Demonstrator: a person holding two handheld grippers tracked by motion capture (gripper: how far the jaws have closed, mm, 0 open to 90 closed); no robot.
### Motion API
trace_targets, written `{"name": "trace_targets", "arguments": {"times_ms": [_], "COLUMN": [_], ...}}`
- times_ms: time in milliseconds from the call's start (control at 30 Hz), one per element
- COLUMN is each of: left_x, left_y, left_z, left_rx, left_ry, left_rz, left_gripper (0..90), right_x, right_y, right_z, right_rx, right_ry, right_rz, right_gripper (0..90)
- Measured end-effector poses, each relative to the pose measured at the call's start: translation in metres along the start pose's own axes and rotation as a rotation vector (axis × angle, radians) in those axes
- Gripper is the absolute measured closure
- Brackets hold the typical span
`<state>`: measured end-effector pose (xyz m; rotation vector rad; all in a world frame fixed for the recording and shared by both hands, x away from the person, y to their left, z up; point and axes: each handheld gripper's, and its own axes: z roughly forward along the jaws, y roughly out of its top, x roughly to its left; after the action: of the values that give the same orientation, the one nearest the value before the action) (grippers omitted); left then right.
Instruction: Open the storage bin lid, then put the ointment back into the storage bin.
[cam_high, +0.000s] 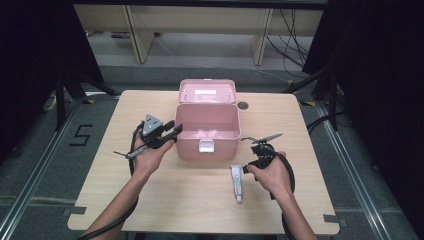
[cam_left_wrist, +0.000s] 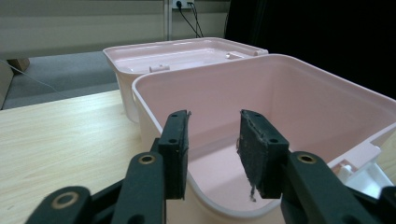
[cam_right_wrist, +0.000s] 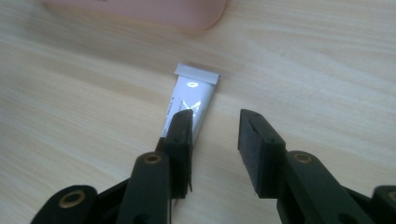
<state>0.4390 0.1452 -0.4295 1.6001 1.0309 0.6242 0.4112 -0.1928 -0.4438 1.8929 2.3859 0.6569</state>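
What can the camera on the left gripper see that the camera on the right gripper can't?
The left gripper view looks into the open pink box and sees its flipped-back lid, with the left hand-held gripper open at the rim. The right gripper view sees a silver tube lying flat, with the right hand-held gripper open over it. Both see the wooden table and some pink box.

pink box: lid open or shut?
Open. The pink box has its lid swung back behind it, and the left gripper view looks into its bare interior.
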Motion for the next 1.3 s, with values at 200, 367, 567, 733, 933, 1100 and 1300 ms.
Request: {"name": "trace_targets", "arguments": {"times_ms": [200,367,567,733,933,1100,1300], "left_x": [0.003,0.002,0.002,0.004,0.003,0.003,0.003], "left_y": [0.004,0.008,0.01,0.011,0.009,0.007,0.007], "left_z": [0.0,-0.002,-0.006,-0.005,-0.005,-0.006,-0.007], "left_rx": [-0.013,-0.025,-0.027,-0.028,-0.017,-0.007,-0.011], "left_ry": [-0.002,-0.011,-0.011,-0.005,-0.004,-0.006,-0.005], "left_rz": [-0.008,-0.008,-0.008,-0.008,-0.013,-0.01,-0.01], "left_gripper": [58.0,57.9,57.9,57.8,57.7,57.7,57.8], "right_x": [0.008,0.013,0.02,0.025,0.03,0.033,0.038], "right_y": [-0.005,-0.008,-0.01,-0.006,-0.006,-0.005,-0.004], "right_z": [0.005,0.007,0.008,0.011,0.019,0.022,0.026], "right_rx": [0.013,0.054,0.074,0.105,0.121,0.164,0.201], "right_ry": [0.018,0.0,-0.001,-0.011,-0.035,-0.05,-0.069], "right_rz": [-0.046,-0.023,-0.043,-0.071,-0.079,-0.1,-0.077], "right_gripper": [64.7,64.6,63.5,61.7,61.4,61.7,61.2]}}
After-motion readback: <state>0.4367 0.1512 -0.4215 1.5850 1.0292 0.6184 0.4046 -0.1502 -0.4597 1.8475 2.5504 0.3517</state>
